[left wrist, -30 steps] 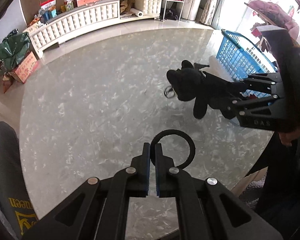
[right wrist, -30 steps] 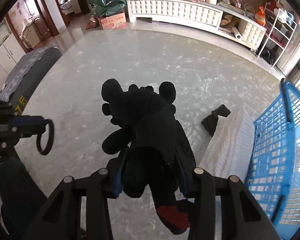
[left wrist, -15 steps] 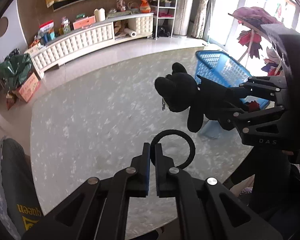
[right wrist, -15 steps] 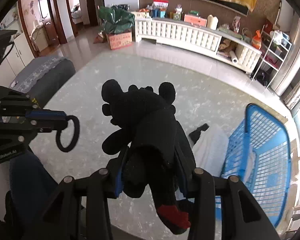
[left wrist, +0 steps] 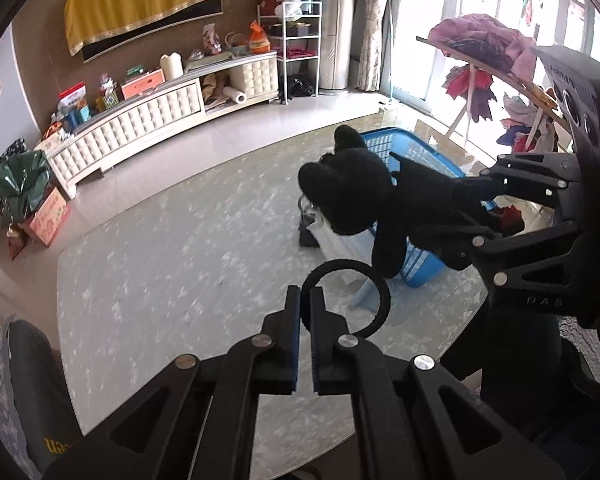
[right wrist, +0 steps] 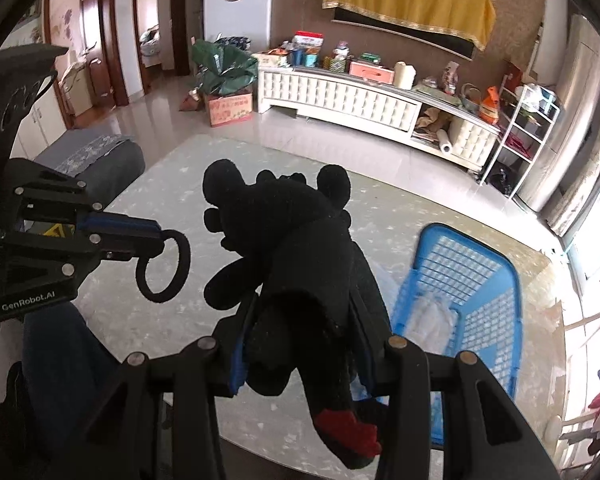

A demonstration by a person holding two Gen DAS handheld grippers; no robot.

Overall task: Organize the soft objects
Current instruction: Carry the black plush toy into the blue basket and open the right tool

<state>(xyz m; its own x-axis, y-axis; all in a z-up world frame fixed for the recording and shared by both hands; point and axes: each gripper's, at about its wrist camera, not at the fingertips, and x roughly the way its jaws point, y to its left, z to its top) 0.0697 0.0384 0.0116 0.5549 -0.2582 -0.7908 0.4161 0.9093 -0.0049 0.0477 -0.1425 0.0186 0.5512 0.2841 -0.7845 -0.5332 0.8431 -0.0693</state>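
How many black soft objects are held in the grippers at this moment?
2: a black plush toy in the right gripper, and a black hair tie in the left gripper.

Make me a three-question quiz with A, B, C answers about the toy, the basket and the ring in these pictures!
1. Where is the black plush toy?
A. In the right claw
B. Inside the basket
C. On the floor

2. What colour is the basket?
A. Green
B. Blue
C. Yellow

3. How is the black ring held?
A. Lying loose on the table
B. Hanging on the toy
C. Pinched in the shut left claw

Answers: 1 A, its fingers squeeze the toy's body; 2 B, the plastic mesh is bright blue; 3 C, the ring sticks out from the closed fingertips.
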